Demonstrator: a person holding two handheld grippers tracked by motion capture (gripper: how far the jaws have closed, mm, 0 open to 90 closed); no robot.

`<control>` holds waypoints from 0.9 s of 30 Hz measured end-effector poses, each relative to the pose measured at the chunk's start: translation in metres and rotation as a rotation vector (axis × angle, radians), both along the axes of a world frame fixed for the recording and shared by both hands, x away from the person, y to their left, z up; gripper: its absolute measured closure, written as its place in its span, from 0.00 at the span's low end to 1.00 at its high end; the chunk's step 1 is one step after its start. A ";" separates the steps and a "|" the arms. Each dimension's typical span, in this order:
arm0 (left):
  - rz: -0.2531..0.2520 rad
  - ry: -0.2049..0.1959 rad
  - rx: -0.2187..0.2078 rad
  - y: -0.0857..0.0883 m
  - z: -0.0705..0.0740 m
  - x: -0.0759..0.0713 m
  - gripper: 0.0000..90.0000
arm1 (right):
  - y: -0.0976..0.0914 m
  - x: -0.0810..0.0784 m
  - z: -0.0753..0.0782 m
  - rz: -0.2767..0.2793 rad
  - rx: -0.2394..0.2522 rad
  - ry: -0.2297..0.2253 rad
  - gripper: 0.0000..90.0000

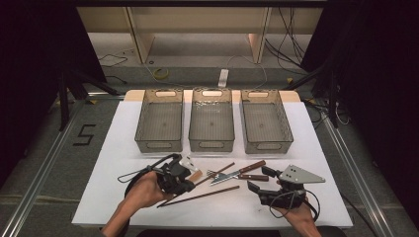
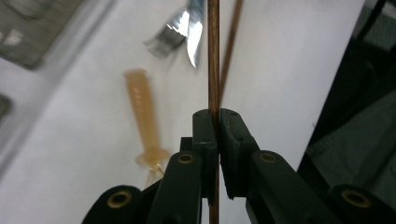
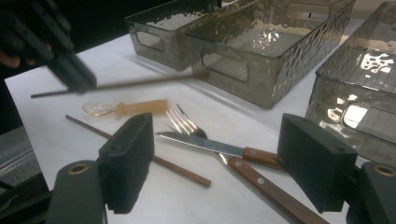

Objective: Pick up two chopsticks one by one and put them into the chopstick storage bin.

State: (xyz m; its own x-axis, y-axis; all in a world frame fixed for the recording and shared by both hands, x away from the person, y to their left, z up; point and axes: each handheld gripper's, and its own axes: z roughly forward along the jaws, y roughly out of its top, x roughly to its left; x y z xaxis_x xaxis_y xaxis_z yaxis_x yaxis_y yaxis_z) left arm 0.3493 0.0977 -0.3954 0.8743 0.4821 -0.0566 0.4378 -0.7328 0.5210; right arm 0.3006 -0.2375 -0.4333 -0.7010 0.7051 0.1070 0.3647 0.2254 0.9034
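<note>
My left gripper (image 1: 189, 184) (image 2: 216, 114) is shut on a thin brown chopstick (image 1: 217, 172) (image 2: 213, 60), held just above the white table (image 1: 118, 148); the right gripper view shows that chopstick (image 3: 140, 83) lifted and pointing toward the bins. A second chopstick (image 1: 200, 196) (image 3: 140, 151) lies flat on the table. A fork (image 1: 213, 173) (image 3: 180, 119) and a knife (image 1: 236, 174) (image 3: 201, 142), both with wooden handles, lie crossed in the middle. An amber-handled spoon (image 2: 142, 121) (image 3: 135, 108) rests near the left gripper. My right gripper (image 1: 261, 179) (image 3: 217, 140) stands open, empty, just right of the knife and fork handles.
Three smoky see-through bins stand in a row at the back: left (image 1: 159, 145), middle (image 1: 211, 145) and right (image 1: 267, 146), all empty. The table's front edge is close below both hands. Dark floor and cables surround the table.
</note>
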 end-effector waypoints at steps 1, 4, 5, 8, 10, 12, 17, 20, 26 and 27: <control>0.024 -0.010 -0.017 0.004 0.003 0.003 0.94 | 0.000 0.000 0.000 0.000 -0.001 0.003 0.31; 0.080 -0.026 -0.054 0.015 0.009 0.013 0.94 | 0.001 -0.001 0.000 0.004 0.000 -0.001 0.31; 0.092 -0.025 -0.060 0.018 0.011 0.016 0.94 | 0.001 -0.001 0.000 0.005 0.002 -0.003 0.31; 0.127 -0.033 -0.073 0.025 0.015 0.024 0.94 | 0.000 0.000 -0.001 0.002 0.004 0.000 0.31; 0.147 -0.044 -0.086 0.029 0.019 0.028 0.94 | 0.000 0.000 -0.001 0.002 0.003 0.001 0.31; 0.171 -0.059 -0.101 0.033 0.023 0.033 0.94 | 0.000 0.000 -0.001 0.002 0.005 0.000 0.31; 0.244 -0.102 -0.138 0.045 0.035 0.049 0.94 | 0.000 0.000 -0.001 0.002 0.008 0.000 0.31; 0.286 -0.128 -0.156 0.052 0.041 0.060 0.94 | 0.000 -0.001 -0.001 0.002 0.011 0.001 0.31; 0.377 -0.160 -0.189 0.069 0.051 0.086 0.94 | 0.000 -0.001 -0.001 0.003 0.015 0.005 0.31; 0.389 -0.165 -0.199 0.072 0.053 0.090 0.94 | 0.000 0.000 -0.001 0.004 0.014 0.003 0.31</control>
State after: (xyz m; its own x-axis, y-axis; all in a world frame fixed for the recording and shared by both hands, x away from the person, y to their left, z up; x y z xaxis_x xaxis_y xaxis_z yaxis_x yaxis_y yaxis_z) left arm 0.4394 0.1696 -0.3425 0.6361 0.7696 -0.0567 0.5598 -0.4097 0.7203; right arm 0.3002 -0.2380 -0.4340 -0.7032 0.7010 0.1184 0.3663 0.2145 0.9054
